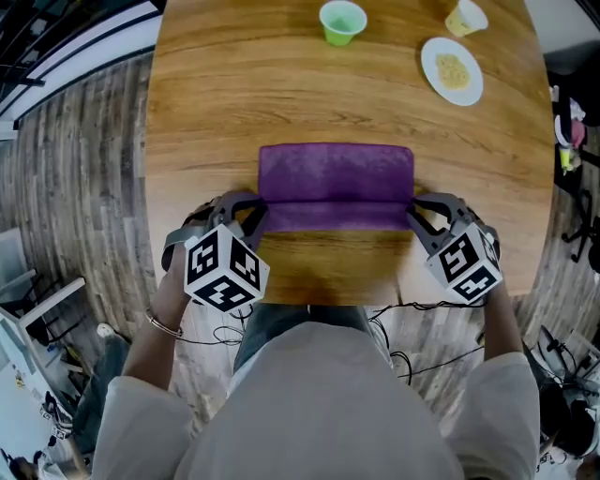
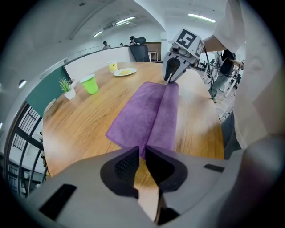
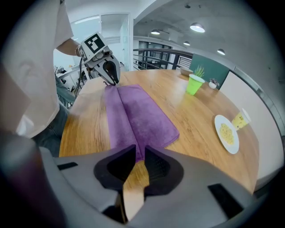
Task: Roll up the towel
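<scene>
Two tools, the left hand-held gripper (image 1: 257, 216) and the right hand-held gripper (image 1: 413, 212), jaws narrowly parted, straddle the ends of the folded near edge of a purple rectangular cloth towel (image 1: 336, 173) lying flat on the wooden surface (image 1: 216, 103). Open wood separates its far edge from a green plastic cup (image 1: 342, 21).

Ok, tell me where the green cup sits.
In the head view the green cup stands far back on the table, beyond the purple towel and left of the white plate.
</scene>
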The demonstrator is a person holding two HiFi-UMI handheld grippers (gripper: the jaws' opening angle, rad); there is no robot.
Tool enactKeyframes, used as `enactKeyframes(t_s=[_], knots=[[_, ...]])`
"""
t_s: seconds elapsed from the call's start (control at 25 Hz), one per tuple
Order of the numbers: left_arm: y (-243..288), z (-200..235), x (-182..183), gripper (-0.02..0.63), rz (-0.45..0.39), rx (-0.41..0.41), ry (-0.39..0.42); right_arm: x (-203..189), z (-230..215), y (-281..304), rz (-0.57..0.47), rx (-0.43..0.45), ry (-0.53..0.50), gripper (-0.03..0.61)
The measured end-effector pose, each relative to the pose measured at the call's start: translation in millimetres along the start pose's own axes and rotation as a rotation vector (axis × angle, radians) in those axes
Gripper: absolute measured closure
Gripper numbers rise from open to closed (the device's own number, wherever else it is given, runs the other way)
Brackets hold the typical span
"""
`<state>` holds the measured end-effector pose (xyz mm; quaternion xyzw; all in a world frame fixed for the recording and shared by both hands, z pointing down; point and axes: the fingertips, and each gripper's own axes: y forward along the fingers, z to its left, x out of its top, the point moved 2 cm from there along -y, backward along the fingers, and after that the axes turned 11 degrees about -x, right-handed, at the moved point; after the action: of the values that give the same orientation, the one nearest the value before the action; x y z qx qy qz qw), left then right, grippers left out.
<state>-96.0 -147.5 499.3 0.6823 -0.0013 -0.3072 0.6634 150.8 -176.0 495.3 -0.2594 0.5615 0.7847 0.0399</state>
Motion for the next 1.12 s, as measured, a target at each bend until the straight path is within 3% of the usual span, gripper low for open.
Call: enactKeyframes(t_s=[0.32,0.56,0.8,1.12], knots=[[-19.9,-32.8,-2.0,0.542,-0.014,-0.014,0.049,4.4,16.7,-31.0,-0.05,-0.033,-0.022,0.508],[-5.0,-64.6,0.2,0.541,-0.017,-0.06,0.111,-5.6,47.0,-26.2,-0.016,-0.013,-0.128,0.505],[9.2,-57.4,0.0,0.541,0.01,-0.036,0.15,-12.1,50.7,-8.5,0.007,-0.005,-0.193,0.505],[19.8,-50.5,-2.9,0.543,0.047,-0.041,0.19,-12.1,50.1,-0.8,0.002,0.0,-0.194,0.512]])
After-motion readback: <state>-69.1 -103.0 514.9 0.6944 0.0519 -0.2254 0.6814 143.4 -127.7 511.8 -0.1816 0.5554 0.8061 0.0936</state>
